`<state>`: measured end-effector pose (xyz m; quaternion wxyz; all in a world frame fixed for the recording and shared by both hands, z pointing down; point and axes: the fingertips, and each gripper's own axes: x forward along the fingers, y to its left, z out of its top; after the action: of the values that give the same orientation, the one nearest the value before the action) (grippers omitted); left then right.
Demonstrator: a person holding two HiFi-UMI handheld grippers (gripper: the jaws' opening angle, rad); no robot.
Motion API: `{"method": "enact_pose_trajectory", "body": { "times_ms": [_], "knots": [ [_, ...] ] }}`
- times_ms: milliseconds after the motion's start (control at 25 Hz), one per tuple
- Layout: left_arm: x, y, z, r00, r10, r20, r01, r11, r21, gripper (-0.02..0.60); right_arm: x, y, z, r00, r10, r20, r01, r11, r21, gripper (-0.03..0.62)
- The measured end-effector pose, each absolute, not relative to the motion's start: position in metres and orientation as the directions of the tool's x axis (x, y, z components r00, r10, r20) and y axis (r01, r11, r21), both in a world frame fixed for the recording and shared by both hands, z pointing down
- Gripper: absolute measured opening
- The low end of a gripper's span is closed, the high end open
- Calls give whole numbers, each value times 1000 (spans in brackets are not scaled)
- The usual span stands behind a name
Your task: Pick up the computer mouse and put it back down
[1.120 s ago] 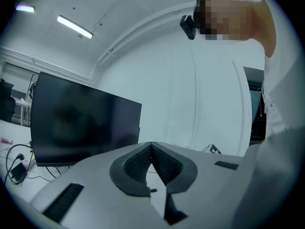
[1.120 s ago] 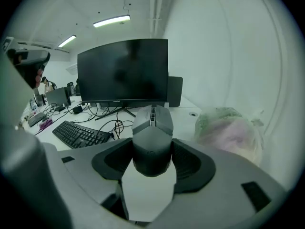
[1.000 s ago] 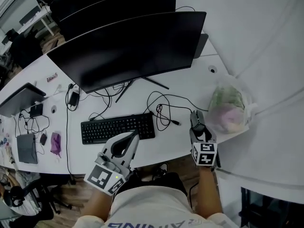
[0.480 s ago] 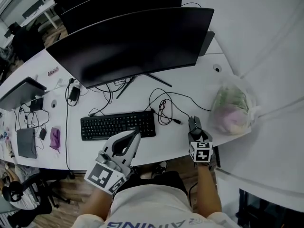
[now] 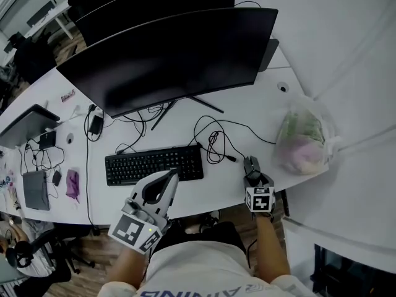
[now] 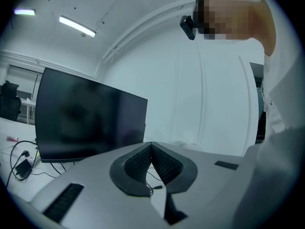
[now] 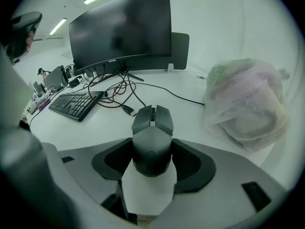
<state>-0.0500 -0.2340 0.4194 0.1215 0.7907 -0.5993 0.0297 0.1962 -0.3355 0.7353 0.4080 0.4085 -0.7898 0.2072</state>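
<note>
The mouse (image 7: 151,130), near the desk's (image 7: 95,132) front edge, is clasped at its sides by the right hand-held gripper (image 5: 253,176); whether it is lifted cannot be told. The left hand-held gripper (image 6: 151,147) is closed and empty. The grasp step is judged in hand; a level lift is called for next.

You wear a pale shirt (image 5: 198,266) with dark lettering across the chest. Your left gripper (image 5: 174,175) and right gripper (image 5: 252,171) are smooth grey plastic shells, each lined inside the jaws with black ribbed pads (image 7: 191,162), each carrying a white cube (image 5: 133,231) printed with black square markers
</note>
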Motion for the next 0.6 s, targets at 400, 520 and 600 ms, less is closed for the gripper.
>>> {"method": "enact_pose_trajectory", "body": {
  "times_ms": [400,520,600],
  "knots": [
    [-55,-230,419,282,-940,193,-955,-255,153,8,196,-329,744,-307,-459,834,-814,580,19,273],
    [-56,-228,418,281,-941,191,-955,-254,152,8,194,-328,749,-302,-446,842,-805,593,25,273],
    [-56,-228,418,282,-941,188,-955,-255,153,8,192,-327,751,-310,-437,844,-795,606,22,279]
  ]
}}
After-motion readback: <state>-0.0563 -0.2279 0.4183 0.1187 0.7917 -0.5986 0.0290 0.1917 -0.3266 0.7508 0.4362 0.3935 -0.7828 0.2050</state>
